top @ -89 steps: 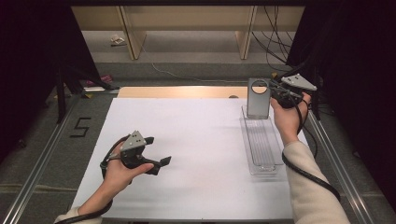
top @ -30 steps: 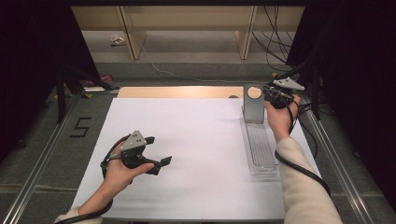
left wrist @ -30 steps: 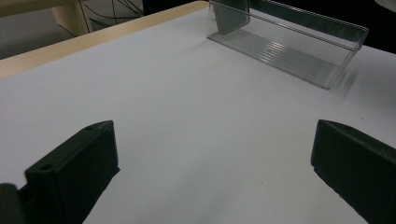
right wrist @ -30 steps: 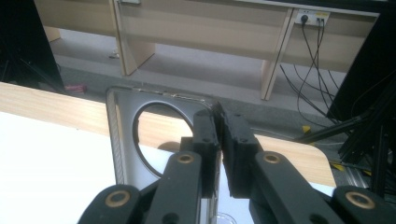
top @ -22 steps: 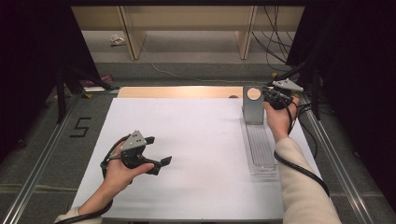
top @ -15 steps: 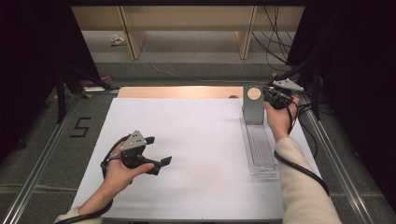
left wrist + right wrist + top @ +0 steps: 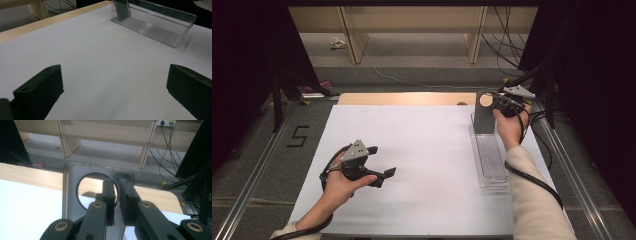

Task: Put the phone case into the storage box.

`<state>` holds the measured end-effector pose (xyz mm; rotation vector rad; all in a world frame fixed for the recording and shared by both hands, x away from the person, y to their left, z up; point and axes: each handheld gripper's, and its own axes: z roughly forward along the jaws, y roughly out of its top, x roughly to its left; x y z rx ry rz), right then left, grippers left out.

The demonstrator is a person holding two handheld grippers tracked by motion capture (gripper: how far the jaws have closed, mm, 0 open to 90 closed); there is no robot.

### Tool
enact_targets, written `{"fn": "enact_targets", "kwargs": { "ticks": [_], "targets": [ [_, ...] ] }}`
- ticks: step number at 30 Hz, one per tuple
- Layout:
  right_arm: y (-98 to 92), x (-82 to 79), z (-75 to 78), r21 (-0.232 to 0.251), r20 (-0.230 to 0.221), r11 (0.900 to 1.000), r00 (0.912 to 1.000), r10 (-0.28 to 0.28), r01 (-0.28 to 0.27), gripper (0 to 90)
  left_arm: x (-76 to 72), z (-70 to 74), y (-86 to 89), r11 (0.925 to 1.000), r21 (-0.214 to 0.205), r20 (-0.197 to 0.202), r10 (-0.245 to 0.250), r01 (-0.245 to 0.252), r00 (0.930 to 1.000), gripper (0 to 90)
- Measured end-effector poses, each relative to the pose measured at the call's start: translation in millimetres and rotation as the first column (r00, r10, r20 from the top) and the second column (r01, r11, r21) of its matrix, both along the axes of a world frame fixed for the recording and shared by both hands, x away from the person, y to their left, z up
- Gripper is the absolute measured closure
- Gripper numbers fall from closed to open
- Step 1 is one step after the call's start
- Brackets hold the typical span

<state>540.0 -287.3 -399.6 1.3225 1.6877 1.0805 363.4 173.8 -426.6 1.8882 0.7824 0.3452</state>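
Observation:
A grey metal plate [image 7: 484, 120] with a round hole stands upright at the far end of a clear plastic tray [image 7: 491, 165] on the right of the white sheet. My right gripper [image 7: 498, 102] is at the plate's top right edge. In the right gripper view the jaws [image 7: 117, 192] are nearly together against the plate [image 7: 70, 192], shut on it. My left gripper [image 7: 384, 161] rests in the hand low over the sheet at the left, open, with nothing between its jaws [image 7: 115, 92]. The left gripper view shows the tray [image 7: 160, 27] and the plate [image 7: 122, 12] farther off.
The white sheet [image 7: 422, 150] covers a wooden table whose bare far edge [image 7: 407, 98] shows. Metal rails [image 7: 257, 165] run along both sides. Wooden shelving [image 7: 412, 20] and loose cables [image 7: 507, 30] lie beyond the table.
The right hand brought the plate down and slightly left from above the tray into its far end, then nearly stopped. The left hand and gripper have not moved.

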Motion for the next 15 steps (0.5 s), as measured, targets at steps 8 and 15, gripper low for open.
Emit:
{"fn": "enact_targets", "kwargs": {
  "ticks": [8, 15],
  "targets": [
    [2.5, -5.0, 4.2, 0.004, 0.004, 1.0, 1.0, -0.004, 0.004, 77.7, -0.1, 0.2, -0.3, 1.0, -0.002, -0.004, 0.001, -0.001, 1.0, 0.2],
    [2.5, -16.2, 11.2, 0.016, -0.005, 0.9997, 0.9998, -0.017, 0.017, 57.3, 0.3, -0.5, -0.2, 1.0, 0.0, -0.008, 0.004, -0.004, 1.0, 0.2]
  ]
}}
